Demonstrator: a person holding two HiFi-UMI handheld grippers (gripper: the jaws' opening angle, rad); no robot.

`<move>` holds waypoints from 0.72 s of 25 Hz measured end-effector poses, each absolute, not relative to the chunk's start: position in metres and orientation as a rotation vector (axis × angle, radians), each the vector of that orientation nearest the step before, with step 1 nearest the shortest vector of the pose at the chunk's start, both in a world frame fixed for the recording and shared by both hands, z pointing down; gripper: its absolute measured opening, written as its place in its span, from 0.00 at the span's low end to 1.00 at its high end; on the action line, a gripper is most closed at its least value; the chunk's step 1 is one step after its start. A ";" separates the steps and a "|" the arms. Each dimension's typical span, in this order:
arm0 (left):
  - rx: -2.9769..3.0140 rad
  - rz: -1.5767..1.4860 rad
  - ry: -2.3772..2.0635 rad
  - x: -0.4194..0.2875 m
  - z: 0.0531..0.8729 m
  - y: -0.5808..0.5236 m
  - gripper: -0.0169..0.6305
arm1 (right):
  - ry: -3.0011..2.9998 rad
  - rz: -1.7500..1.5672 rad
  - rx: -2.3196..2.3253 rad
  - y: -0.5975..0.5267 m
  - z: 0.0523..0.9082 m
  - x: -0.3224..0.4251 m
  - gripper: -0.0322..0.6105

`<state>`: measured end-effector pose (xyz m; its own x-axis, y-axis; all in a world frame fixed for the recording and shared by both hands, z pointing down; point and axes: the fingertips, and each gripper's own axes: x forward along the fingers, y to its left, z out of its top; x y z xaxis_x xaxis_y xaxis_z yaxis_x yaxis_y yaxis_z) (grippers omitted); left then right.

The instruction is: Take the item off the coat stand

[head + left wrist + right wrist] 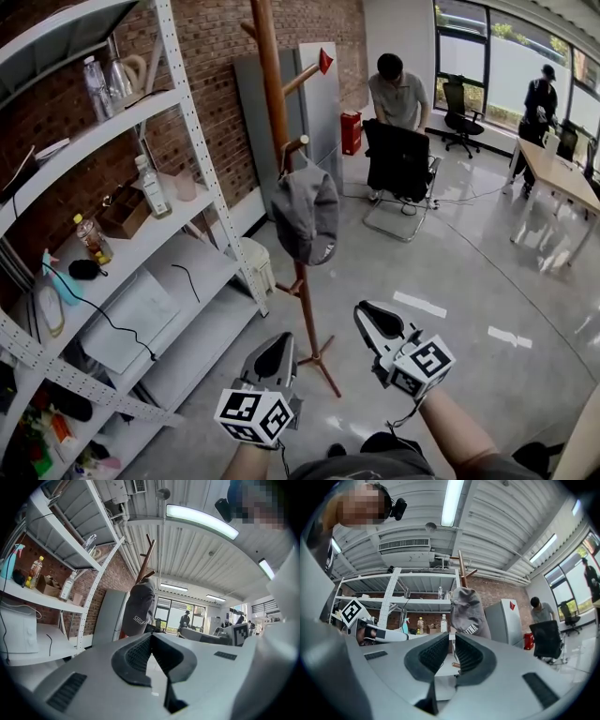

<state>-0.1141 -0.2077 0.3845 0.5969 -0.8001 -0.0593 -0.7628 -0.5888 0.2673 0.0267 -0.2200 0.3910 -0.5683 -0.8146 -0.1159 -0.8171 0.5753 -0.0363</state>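
Note:
A grey cap (305, 214) hangs from a peg of the wooden coat stand (272, 84), about halfway up the pole. Both grippers are held low in front of the stand, clear of the cap. My left gripper (277, 345) is near the stand's foot, jaws shut and empty. My right gripper (367, 311) is to its right, also shut with nothing in it. In the left gripper view the cap (138, 609) hangs ahead beyond the closed tips (151, 635). The right gripper view shows the cap (468, 611) just above its closed jaws (451, 637).
A metal shelf rack (192, 122) with bottles, a box and cables stands to the left. A grey cabinet (309, 103) is behind the stand. A person leans over a black office chair (398, 164). Another person stands by a table (562, 178) at far right.

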 end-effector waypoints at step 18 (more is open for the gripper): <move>2.569 -0.327 -1.498 -0.112 0.348 -0.280 0.04 | 2.697 0.057 -1.203 -0.335 0.337 0.043 0.14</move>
<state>-0.1122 -0.2804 0.3481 0.4777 -0.8714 -0.1116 -0.8387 -0.4901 0.2375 0.0430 -0.3349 0.3374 -0.6536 -0.7336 -0.1864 -0.7408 0.6705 -0.0410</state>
